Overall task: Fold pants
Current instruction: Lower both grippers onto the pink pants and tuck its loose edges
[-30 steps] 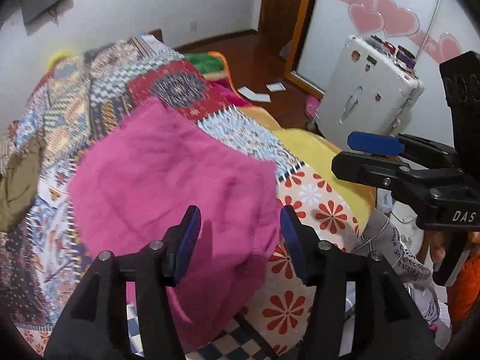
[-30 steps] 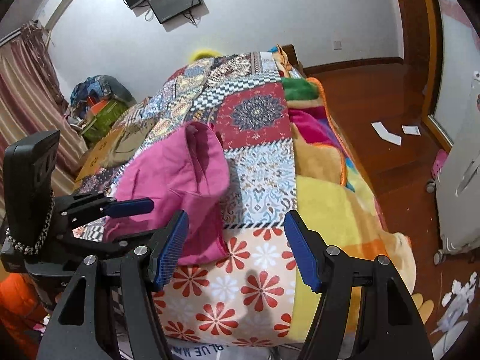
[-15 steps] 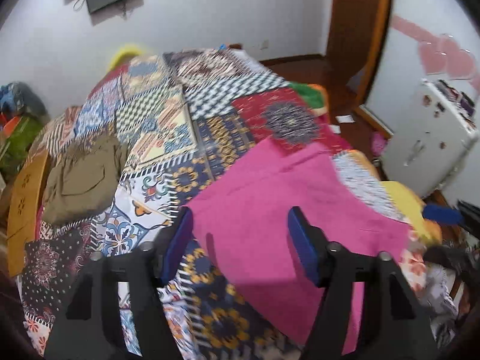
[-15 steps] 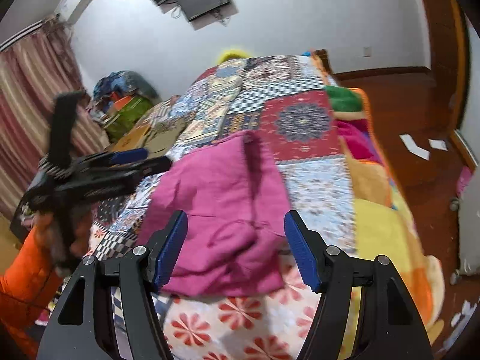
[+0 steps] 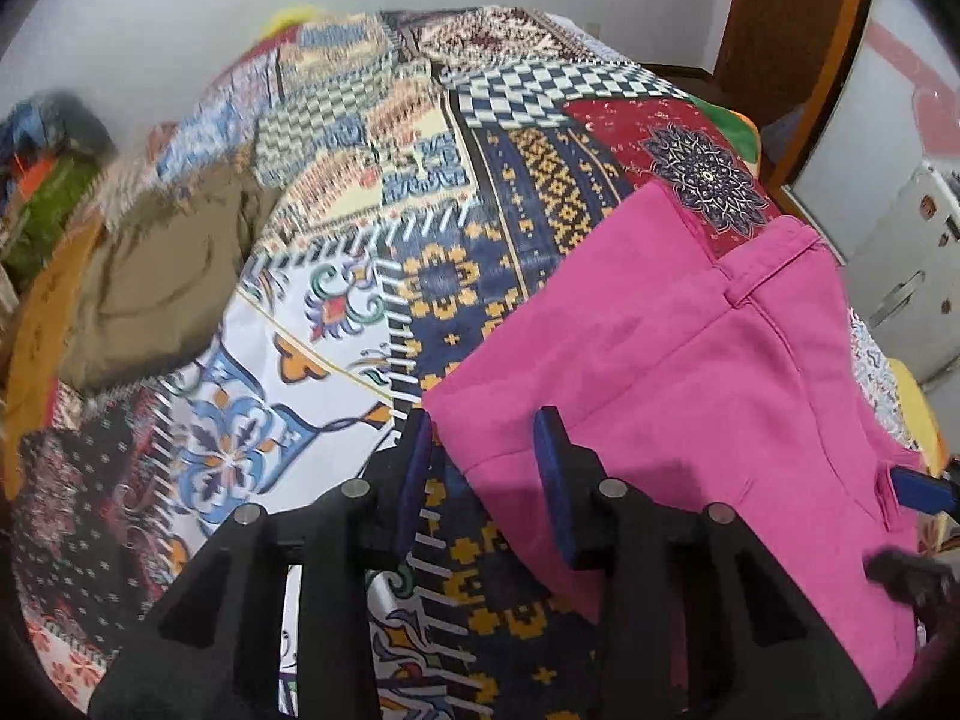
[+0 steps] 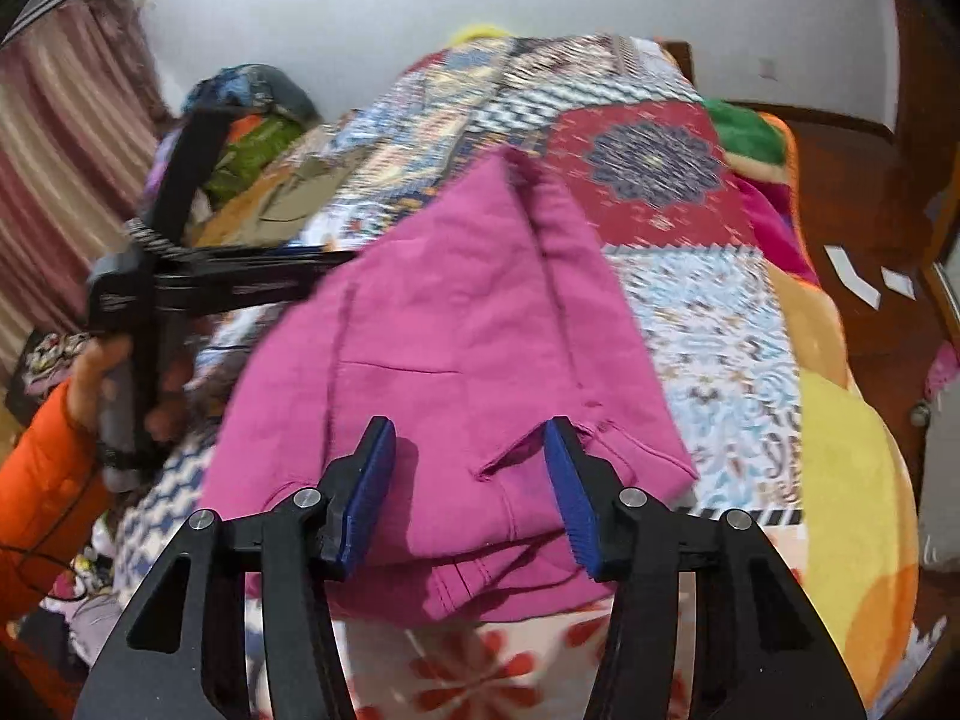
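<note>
Both the left hand-held gripper and right hand-held gripper gape, spread, over the pink pants; pinching only the top layer at 6 o'clock could undo the fold.

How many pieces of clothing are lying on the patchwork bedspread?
2. The bright pink cotton pants lie at the near right of the bed; an olive-brown garment lies at the left edge. Others may be hidden beyond the frame.

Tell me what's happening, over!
Left gripper and right gripper open, empty. Pink pants folded on patchwork bedspread. Nothing blocking.
</note>
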